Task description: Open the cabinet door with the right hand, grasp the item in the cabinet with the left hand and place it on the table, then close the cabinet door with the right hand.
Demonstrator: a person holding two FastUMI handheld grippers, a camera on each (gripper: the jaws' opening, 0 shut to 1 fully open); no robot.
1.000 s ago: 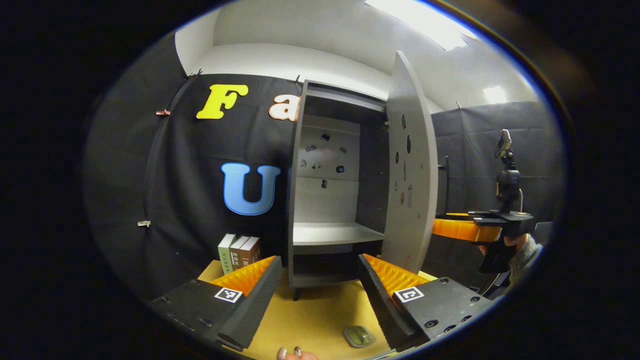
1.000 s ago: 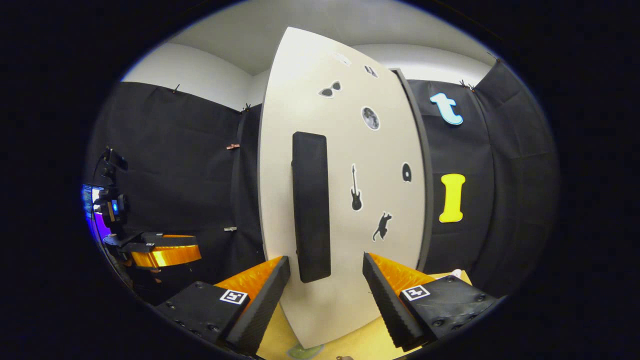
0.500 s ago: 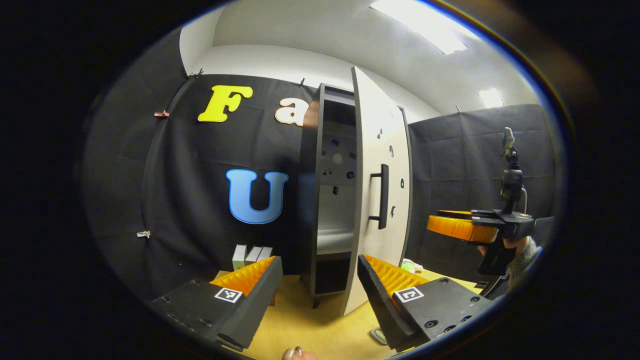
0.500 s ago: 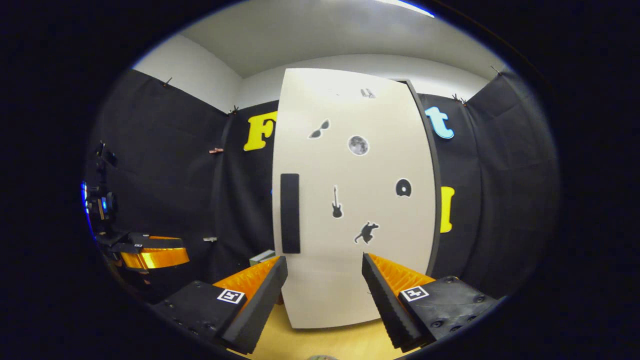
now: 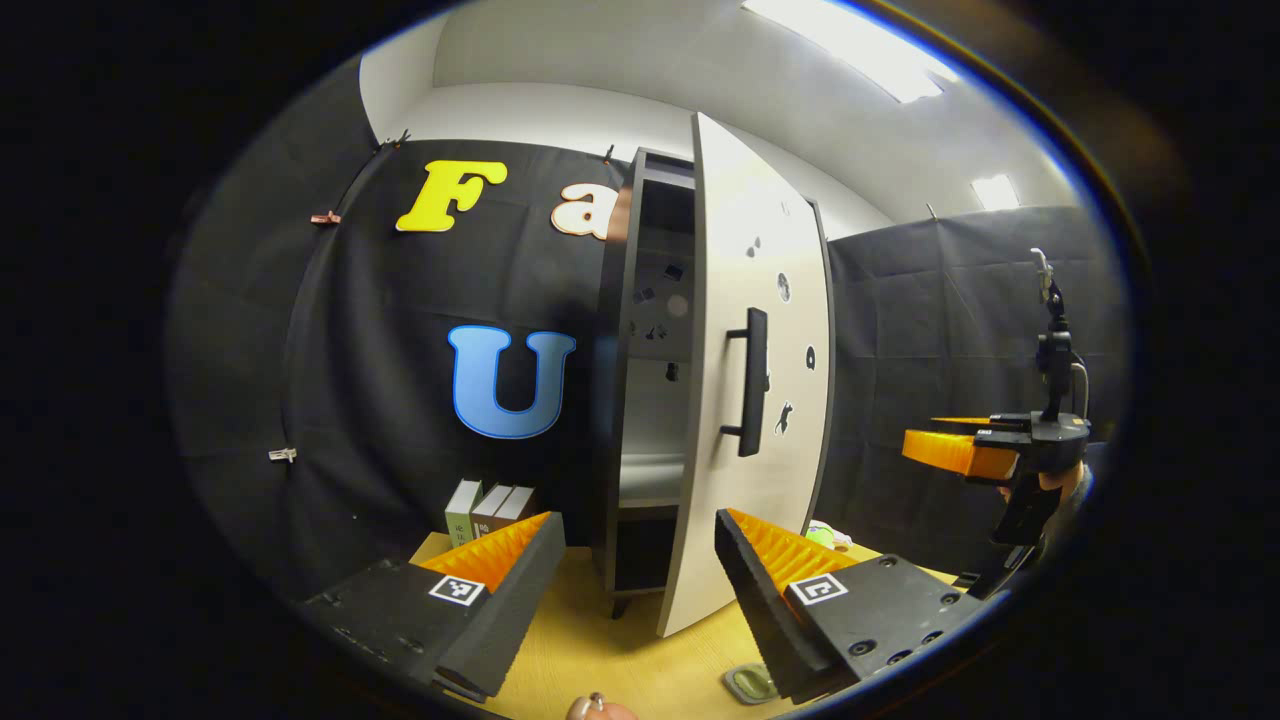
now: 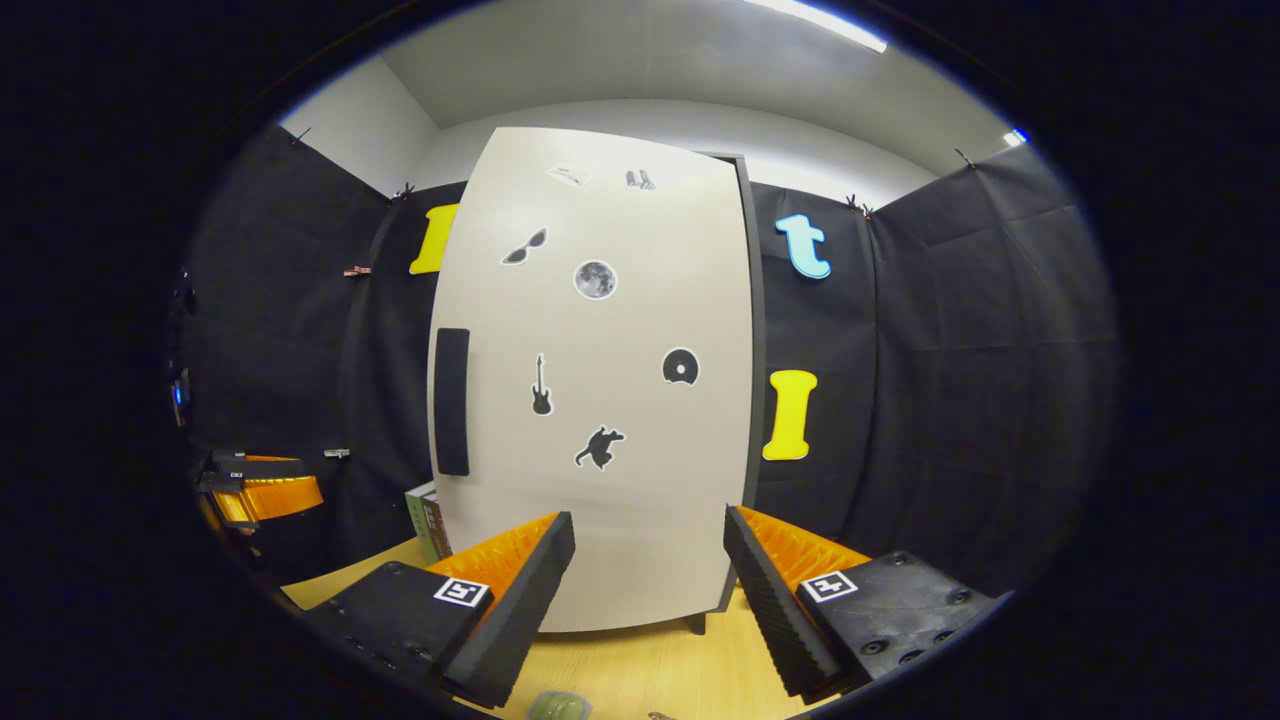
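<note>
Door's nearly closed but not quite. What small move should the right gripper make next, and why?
Probably ease the right gripper, jaws open and empty, forward to press the cabinet door shut: the left gripper view shows a gap open at its handle side.

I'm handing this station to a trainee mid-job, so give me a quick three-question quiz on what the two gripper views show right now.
1. True or false: the cabinet door is fully shut against the cabinet.
2. Which stands nearest the door's handle? A) guitar sticker B) disc sticker C) moon sticker
3. Fill in: the small greenish item lies on the ____, in front of the cabinet.

Key: 1 false, it stands ajar; 2 A; 3 table. The left tool and right tool are both open, holding nothing.
</note>
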